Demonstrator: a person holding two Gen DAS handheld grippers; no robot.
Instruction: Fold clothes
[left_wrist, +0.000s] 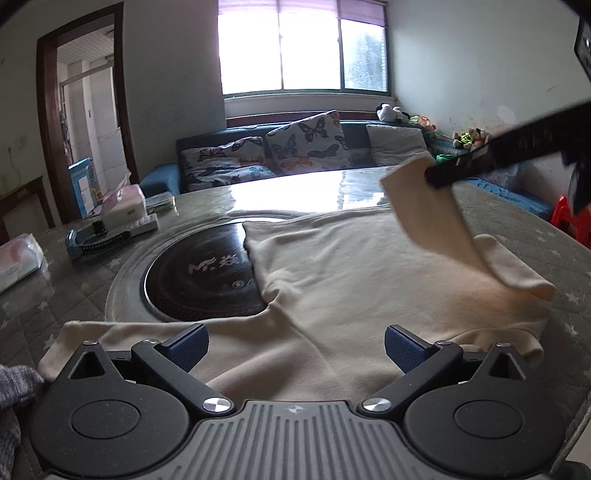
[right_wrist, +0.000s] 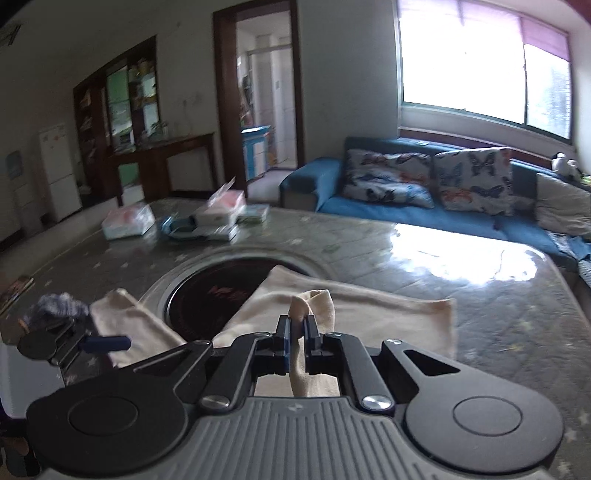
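Observation:
A cream long-sleeved shirt (left_wrist: 351, 280) lies spread on the table, partly over a round black cooktop (left_wrist: 199, 273). My left gripper (left_wrist: 295, 347) is open and empty, hovering just above the shirt's near part. My right gripper (right_wrist: 298, 332) is shut on the shirt's sleeve (right_wrist: 314, 306) and holds it lifted above the table. In the left wrist view the right gripper (left_wrist: 439, 177) comes in from the right with the sleeve (left_wrist: 432, 214) hanging from it. The left gripper also shows in the right wrist view (right_wrist: 107, 343), at the far left beside the other sleeve (right_wrist: 129, 325).
Tissue packs (right_wrist: 129, 221), a tissue box (left_wrist: 125, 210) and a small dish (left_wrist: 96, 243) sit at the table's far left. The round recessed cooktop (right_wrist: 218, 299) is in the table's middle. A blue sofa (right_wrist: 424, 184) with butterfly cushions stands behind the table. A red stool (left_wrist: 572, 218) is at right.

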